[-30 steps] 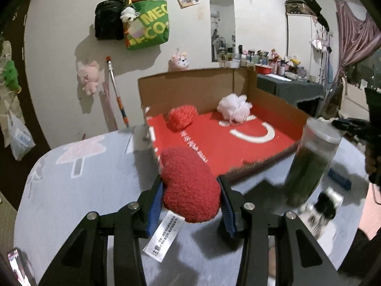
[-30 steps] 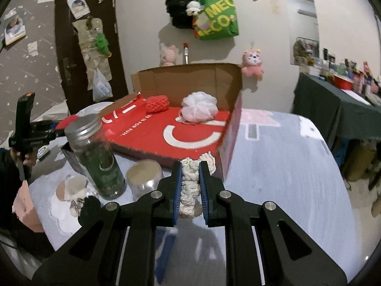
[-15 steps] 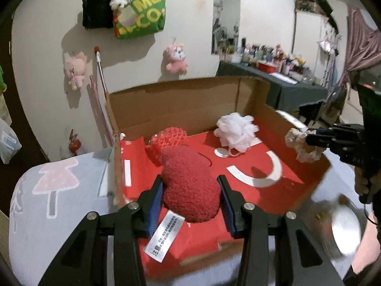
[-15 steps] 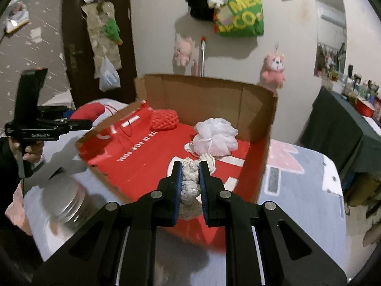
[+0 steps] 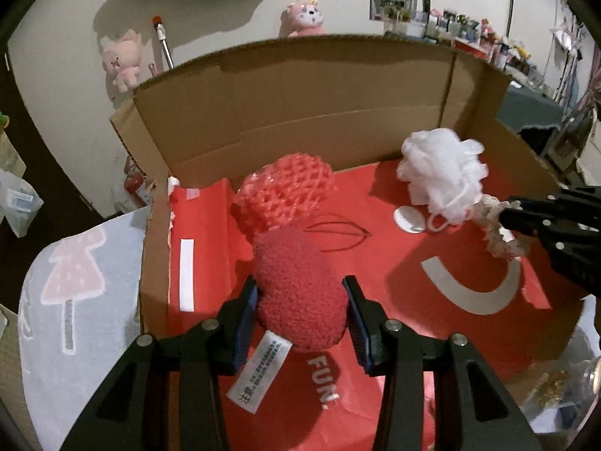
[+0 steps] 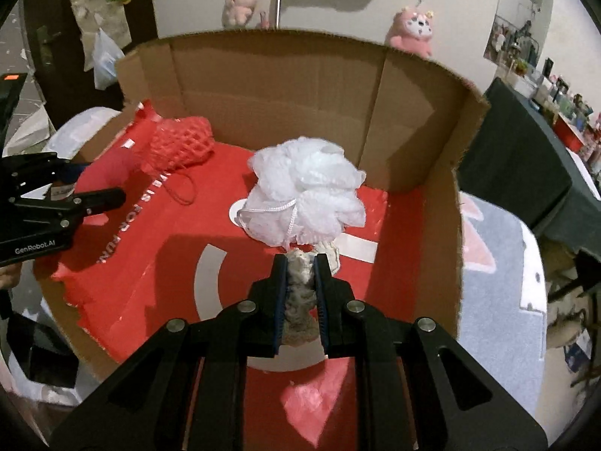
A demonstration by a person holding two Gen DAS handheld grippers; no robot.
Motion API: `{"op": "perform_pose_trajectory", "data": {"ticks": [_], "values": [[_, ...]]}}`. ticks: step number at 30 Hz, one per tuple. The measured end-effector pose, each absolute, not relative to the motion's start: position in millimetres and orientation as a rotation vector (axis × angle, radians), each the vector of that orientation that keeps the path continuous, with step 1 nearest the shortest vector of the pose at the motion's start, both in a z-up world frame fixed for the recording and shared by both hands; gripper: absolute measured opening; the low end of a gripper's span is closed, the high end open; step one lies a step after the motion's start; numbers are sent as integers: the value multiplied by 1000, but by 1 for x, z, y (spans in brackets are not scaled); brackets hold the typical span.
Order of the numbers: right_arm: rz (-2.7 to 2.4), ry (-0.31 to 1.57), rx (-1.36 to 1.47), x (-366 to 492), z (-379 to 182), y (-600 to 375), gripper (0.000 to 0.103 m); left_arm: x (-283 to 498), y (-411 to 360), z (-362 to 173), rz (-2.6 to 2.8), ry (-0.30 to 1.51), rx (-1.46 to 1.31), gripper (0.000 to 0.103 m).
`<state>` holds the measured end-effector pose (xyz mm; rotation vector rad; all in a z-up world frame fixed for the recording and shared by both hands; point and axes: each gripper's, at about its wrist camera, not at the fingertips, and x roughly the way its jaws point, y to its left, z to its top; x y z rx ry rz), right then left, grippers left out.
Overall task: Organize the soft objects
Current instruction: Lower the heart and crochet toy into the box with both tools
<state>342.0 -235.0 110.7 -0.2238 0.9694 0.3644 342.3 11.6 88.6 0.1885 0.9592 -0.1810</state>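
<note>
A fuzzy red heart-shaped plush (image 5: 298,289), its long axis running along the fingers, is pinched by the left gripper (image 5: 300,314) above the red paper floor of the open cardboard box (image 5: 300,90). At its twelve o'clock, just beyond, a coral crocheted pouch (image 5: 287,188) is seen. A cream ruffled fabric scrunchie (image 6: 300,282) is clamped between the nearly closed jaws of the right gripper (image 6: 300,289), with a white mesh bath pouf (image 6: 306,195) directly at twelve o'clock, seemingly touching. Release onto bare floor is judged to be next.
</note>
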Motion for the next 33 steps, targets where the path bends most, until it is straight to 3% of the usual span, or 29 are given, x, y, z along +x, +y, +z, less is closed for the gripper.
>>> {"op": "perform_pose_trajectory", "data": {"ticks": [29, 33], "values": [[259, 990, -336, 345, 92, -229, 16, 363, 10, 63, -133, 1039, 232, 51], [255, 977, -354, 343, 93, -227, 24, 361, 12, 66, -136, 1023, 232, 57]]}}
